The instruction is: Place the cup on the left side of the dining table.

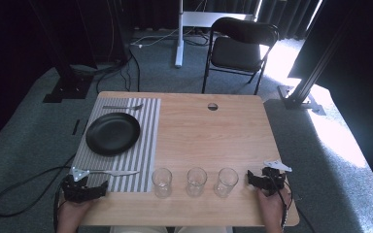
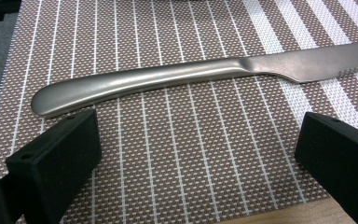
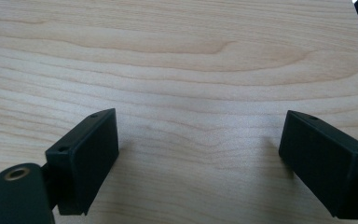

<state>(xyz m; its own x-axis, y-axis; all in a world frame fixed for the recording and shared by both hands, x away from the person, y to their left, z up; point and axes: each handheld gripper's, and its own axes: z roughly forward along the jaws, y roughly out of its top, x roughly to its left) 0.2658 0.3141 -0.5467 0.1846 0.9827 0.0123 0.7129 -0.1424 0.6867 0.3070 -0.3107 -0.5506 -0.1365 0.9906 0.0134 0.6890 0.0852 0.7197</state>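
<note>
Your left gripper (image 2: 191,158) hovers low over the striped mat (image 2: 177,140), jaws spread wide and empty. The knife (image 2: 168,81) lies flat on the mat just beyond them, handle butt toward 9 o'clock in the left gripper view, blade running off toward 3 o'clock. In the high view the knife (image 1: 111,172) sits at the mat's near edge, at 6 o'clock from the black plate (image 1: 112,133), with three glasses (image 1: 194,181) in a row to its right.

Expect the knife to be stiff, fairly light and slick: it looks like brushed metal, rounded along the handle, lying so low that the pads have little to bite on. I'd take it across the handle, about midway between the butt and the neck where it narrows into the blade, with the jaws straddling it crosswise. Keep off the serrated edge. A pinch near the butt would likely let the blade end droop. The woven mat may drag a little.

Your right gripper (image 3: 198,154) rests over bare table (image 3: 182,56), jaws apart and holding nothing, at 3 o'clock from the glasses.
</note>
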